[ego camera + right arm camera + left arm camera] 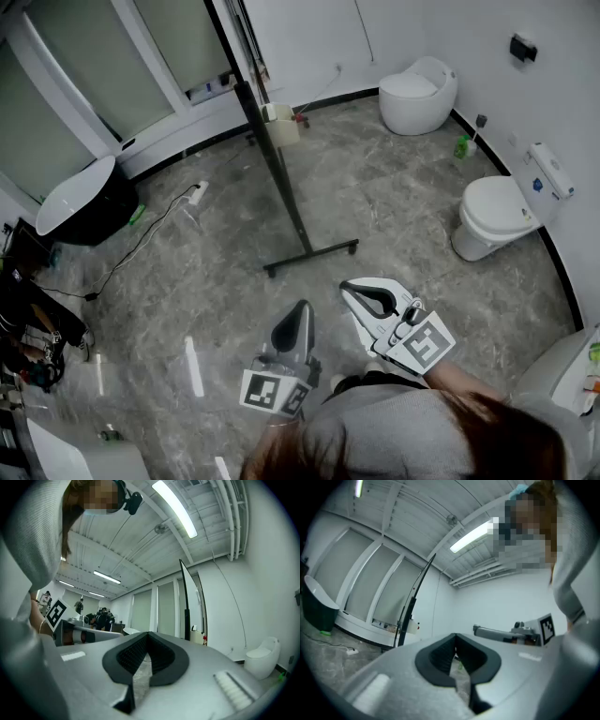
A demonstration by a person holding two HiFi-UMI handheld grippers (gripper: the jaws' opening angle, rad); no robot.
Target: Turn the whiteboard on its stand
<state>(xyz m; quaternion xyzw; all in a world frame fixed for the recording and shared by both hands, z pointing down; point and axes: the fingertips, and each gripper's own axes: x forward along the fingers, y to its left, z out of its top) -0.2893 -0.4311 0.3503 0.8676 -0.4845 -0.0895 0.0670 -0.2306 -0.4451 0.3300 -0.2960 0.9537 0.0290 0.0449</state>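
A grey marbled floor (394, 206) meets white walls (309, 37) and frosted windows (84, 66). Two white toilets (417, 94) stand at the right, a black basin (84, 202) at the left. Tube lights (174, 508) glow overhead

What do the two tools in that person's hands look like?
The left hand-held gripper and right hand-held gripper are smooth grey-white shells tapering to two jaws lined with ribbed black pads. Each carries a cube with black-and-white square markers. The person wears a grey knit top.
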